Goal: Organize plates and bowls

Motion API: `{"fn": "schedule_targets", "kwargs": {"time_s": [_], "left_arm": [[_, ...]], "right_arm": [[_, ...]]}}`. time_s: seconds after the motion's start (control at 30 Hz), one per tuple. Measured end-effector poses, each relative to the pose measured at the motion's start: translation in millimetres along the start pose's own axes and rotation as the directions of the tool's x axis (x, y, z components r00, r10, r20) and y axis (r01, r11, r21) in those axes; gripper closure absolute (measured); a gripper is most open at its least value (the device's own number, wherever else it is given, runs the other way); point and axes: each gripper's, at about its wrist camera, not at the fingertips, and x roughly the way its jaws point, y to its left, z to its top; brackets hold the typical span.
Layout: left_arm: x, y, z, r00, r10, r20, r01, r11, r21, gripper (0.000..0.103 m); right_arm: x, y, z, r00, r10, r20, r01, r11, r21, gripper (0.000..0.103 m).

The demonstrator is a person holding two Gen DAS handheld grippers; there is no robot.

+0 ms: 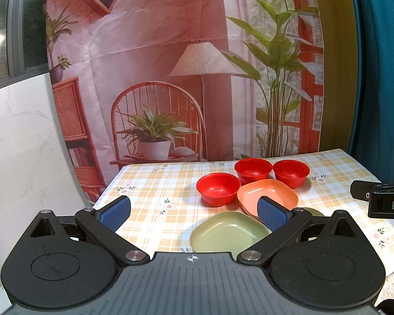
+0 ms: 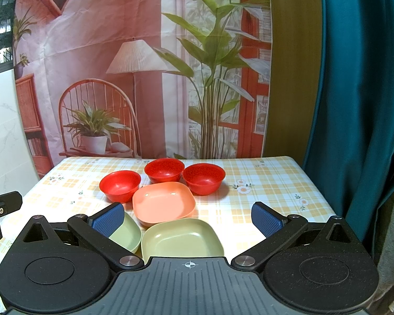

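Observation:
Three red bowls sit at the far middle of the checked table: left (image 2: 120, 185), middle (image 2: 164, 170), right (image 2: 203, 178). An orange square plate (image 2: 163, 201) lies in front of them. Two green square plates lie nearer: one at the left (image 2: 127, 235), partly behind my finger, one in the middle (image 2: 181, 239). In the left wrist view the red bowls (image 1: 218, 188), the orange plate (image 1: 266, 193) and a green plate (image 1: 227, 232) also show. My left gripper (image 1: 194, 212) is open and empty above the near table. My right gripper (image 2: 187, 219) is open and empty above the green plates.
The table (image 2: 262, 183) has a yellow checked cloth; its right edge meets a teal curtain (image 2: 354, 105). A printed backdrop (image 2: 144, 65) hangs behind the far edge. The other gripper's body shows at the right in the left wrist view (image 1: 380, 199) and at the left in the right wrist view (image 2: 0, 210).

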Motion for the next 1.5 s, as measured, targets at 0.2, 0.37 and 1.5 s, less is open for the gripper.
{"fn": "schedule_targets", "kwargs": {"time_s": [0.2,0.37,1.5], "left_arm": [[1,0,-4,1.000,0.005,0.003,-0.005,1.000,-0.002,0.000],[1,1,-4,1.000,0.016,0.001,-0.016,1.000,-0.008,0.000],[113,17,-10,0.991,-0.023,-0.130,0.020,0.999,-0.027,0.006]], "right_arm": [[-1,1,2,1.000,0.000,0.001,0.000,1.000,0.000,0.000],[-2,2,3,1.000,0.008,0.004,-0.008,1.000,0.008,0.000],[138,-21,-5,0.973,0.210,-0.095,-0.210,0.978,0.013,0.000]]}}
